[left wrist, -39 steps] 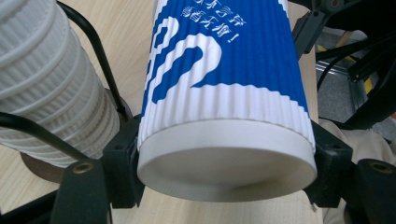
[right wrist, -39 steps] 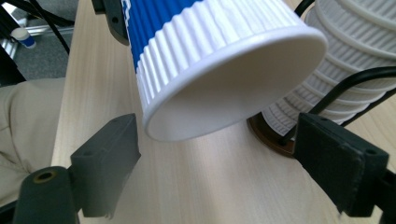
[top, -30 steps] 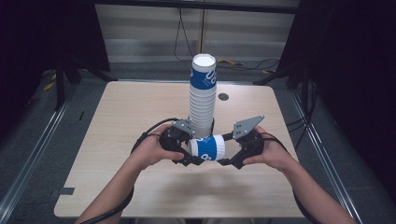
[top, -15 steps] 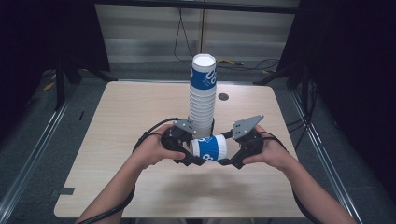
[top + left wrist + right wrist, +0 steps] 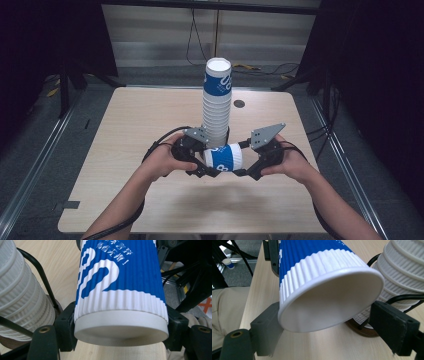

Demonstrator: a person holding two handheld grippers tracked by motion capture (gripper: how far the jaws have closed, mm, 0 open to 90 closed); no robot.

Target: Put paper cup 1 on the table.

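Observation:
A blue and white ribbed paper cup (image 5: 223,157) lies on its side in the air between my two grippers, just in front of a tall stack of like cups (image 5: 217,105). My left gripper (image 5: 202,167) is shut on the cup's (image 5: 120,290) narrow bottom end, with both pads pressed on its white band. My right gripper (image 5: 245,167) stands at the cup's open mouth (image 5: 324,290). Its jaws have just been closing with the rim between them. The left pad (image 5: 265,327) is at the rim and the right pad (image 5: 392,325) is still apart from it.
The stack (image 5: 402,277) stands in a dark round base with a black wire frame (image 5: 40,275) near the middle of the light wooden table (image 5: 125,150). A small dark hole (image 5: 239,104) sits behind the stack. Black cables trail from both grippers.

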